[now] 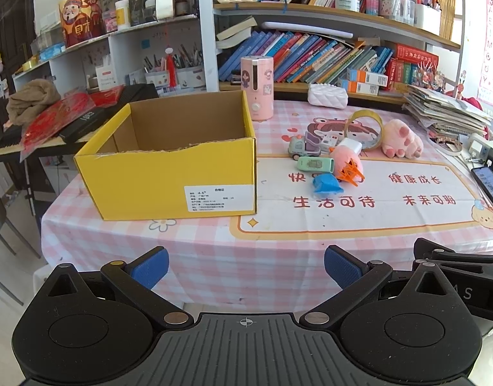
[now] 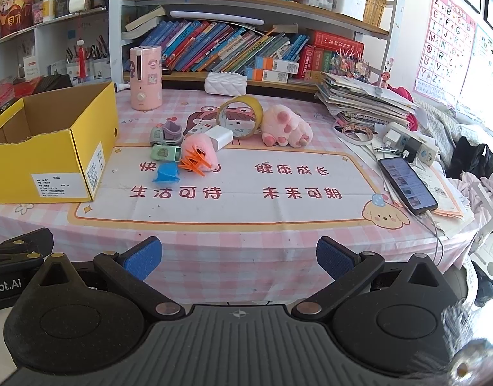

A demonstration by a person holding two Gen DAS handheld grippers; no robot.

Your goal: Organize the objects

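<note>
An open yellow cardboard box (image 1: 169, 180) (image 2: 53, 164) stands on the left of the pink checked table; its inside looks bare. Right of it lies a cluster of small things: a toy truck (image 1: 304, 146) (image 2: 166, 133), a green case (image 1: 315, 164) (image 2: 165, 153), a blue piece (image 1: 325, 184) (image 2: 166, 173), orange clips (image 1: 351, 172) (image 2: 195, 162) on a pink fluffy item (image 2: 200, 146), a white charger (image 2: 220, 136), a tape roll (image 1: 365, 128) (image 2: 241, 119) and a pink plush paw (image 1: 400, 140) (image 2: 286, 127). My left gripper (image 1: 245, 267) and right gripper (image 2: 238, 259) both hang open at the table's near edge, holding nothing.
A pink cylinder appliance (image 1: 257, 88) (image 2: 146, 78) and a white quilted case (image 2: 226, 82) stand at the back. A phone (image 2: 407, 185), power strip (image 2: 410, 146) and paper stack (image 2: 365, 99) fill the right side. Bookshelves (image 2: 240, 48) rise behind.
</note>
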